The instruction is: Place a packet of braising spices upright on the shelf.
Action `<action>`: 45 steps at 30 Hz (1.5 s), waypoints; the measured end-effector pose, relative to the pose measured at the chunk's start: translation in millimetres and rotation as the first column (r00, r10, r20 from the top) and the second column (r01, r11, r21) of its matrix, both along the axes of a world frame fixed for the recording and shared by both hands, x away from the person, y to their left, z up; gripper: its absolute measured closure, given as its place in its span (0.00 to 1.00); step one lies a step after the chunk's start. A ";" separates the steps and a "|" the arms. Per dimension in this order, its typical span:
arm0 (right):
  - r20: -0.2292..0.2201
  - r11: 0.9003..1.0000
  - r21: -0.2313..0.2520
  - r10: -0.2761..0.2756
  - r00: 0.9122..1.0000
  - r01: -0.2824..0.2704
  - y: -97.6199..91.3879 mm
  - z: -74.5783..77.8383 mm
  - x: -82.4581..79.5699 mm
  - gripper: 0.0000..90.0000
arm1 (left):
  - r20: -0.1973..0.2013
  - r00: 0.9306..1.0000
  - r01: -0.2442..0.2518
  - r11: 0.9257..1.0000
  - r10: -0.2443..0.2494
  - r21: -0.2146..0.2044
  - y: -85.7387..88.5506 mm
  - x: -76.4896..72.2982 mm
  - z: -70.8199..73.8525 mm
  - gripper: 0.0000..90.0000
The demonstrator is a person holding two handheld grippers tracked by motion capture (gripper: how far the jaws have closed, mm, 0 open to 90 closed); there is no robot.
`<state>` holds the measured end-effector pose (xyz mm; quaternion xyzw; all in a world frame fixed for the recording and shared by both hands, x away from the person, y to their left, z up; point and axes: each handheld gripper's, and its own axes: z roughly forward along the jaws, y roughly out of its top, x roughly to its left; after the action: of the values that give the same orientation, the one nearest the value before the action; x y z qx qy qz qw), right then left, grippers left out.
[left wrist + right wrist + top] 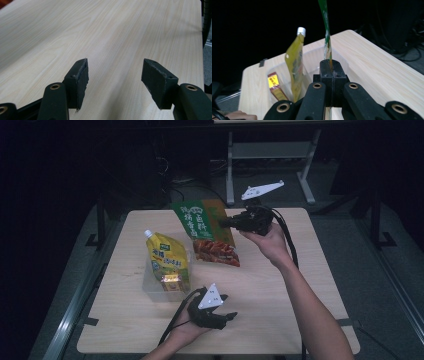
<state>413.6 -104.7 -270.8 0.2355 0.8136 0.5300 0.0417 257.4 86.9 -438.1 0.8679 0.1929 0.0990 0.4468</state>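
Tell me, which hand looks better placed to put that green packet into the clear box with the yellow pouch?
The right. Its gripper is already shut on the green packet, held up beside the clear box. The left gripper is open near the table's front edge, holding nothing.

The green snack bag (327, 27) is cut off by the right gripper view's top edge.

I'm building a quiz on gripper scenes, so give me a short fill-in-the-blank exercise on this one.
1. The right gripper is shut on the ___ snack packet.
2. The yellow spout pouch stands in a clear ___.
3. The left gripper has its jaws ___ over the bare table.
4. The pouch's cap is ___ in colour.

Missing words: green; container; open; white
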 end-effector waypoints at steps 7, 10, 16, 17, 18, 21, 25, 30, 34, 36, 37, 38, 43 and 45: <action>0.019 1.000 -0.001 0.030 0.999 -0.030 17.7 4.8 9.4 1.00 | -0.007 1.000 0.015 1.000 -0.015 -0.010 0.2 -0.5 -1.0 0.42; 0.016 0.999 0.007 0.043 0.999 -0.043 25.7 7.3 14.9 1.00 | -0.011 1.000 0.023 1.000 -0.023 -0.009 0.3 -1.2 -1.8 0.42; 0.025 0.998 0.021 0.055 0.998 -0.056 48.3 8.6 26.4 1.00 | -0.014 0.999 0.033 0.999 -0.033 -0.006 2.4 -1.0 -1.4 0.42; 0.024 0.998 0.019 0.055 0.998 -0.056 53.5 7.7 28.4 1.00 | -0.013 0.999 0.033 0.999 -0.033 -0.007 2.6 -1.1 -1.2 0.42; 0.026 0.998 0.020 0.061 0.998 -0.061 57.2 6.7 30.4 1.00 | -0.009 0.999 0.034 0.999 -0.034 -0.010 3.0 -1.1 -1.0 0.42; 0.012 0.998 0.029 0.063 0.998 -0.063 74.0 0.7 37.6 1.00 | -0.008 0.999 0.035 0.999 -0.035 -0.012 4.3 -2.4 -0.3 0.42; 0.003 0.997 0.026 0.068 0.998 -0.068 90.2 -9.8 45.4 1.00 | -0.006 0.999 0.036 0.999 -0.036 -0.012 6.2 -4.8 -0.1 0.42; -0.021 0.997 0.026 0.073 0.997 -0.072 108.7 -21.3 51.8 1.00 | -0.008 0.999 0.031 0.999 -0.031 -0.025 8.8 -5.8 1.4 0.42; -0.027 0.997 0.029 0.066 0.997 -0.065 120.9 -28.1 56.3 1.00 | -0.012 1.000 0.025 0.999 -0.025 -0.030 11.6 -5.4 1.5 0.41; -0.033 0.998 0.032 0.063 0.997 -0.062 124.6 -30.5 57.5 1.00 | -0.012 1.000 0.023 0.999 -0.024 -0.033 12.5 -4.9 1.6 0.41; -0.031 0.998 0.030 0.065 0.997 -0.064 126.8 -32.3 58.6 1.00 | -0.010 1.000 0.024 0.999 -0.025 -0.034 12.8 -4.6 1.7 0.41; -0.038 0.998 0.031 0.060 0.997 -0.059 129.6 -33.8 59.0 1.00 | -0.011 1.000 0.026 0.999 -0.026 -0.034 12.7 -4.8 1.7 0.41; -0.049 0.999 0.026 0.049 0.998 -0.048 140.0 -42.8 61.2 1.00 | -0.023 0.999 0.032 0.999 -0.033 -0.036 11.1 -4.8 -0.1 0.40; -0.050 0.999 0.028 0.047 0.998 -0.046 141.3 -44.3 61.4 1.00 | -0.026 0.999 0.029 0.999 -0.030 -0.037 11.2 -4.7 -0.9 0.40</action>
<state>475.0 36.7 -315.1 0.2304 0.8124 0.5356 0.0059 252.6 98.1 -439.0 0.8636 0.1880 0.0773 0.4614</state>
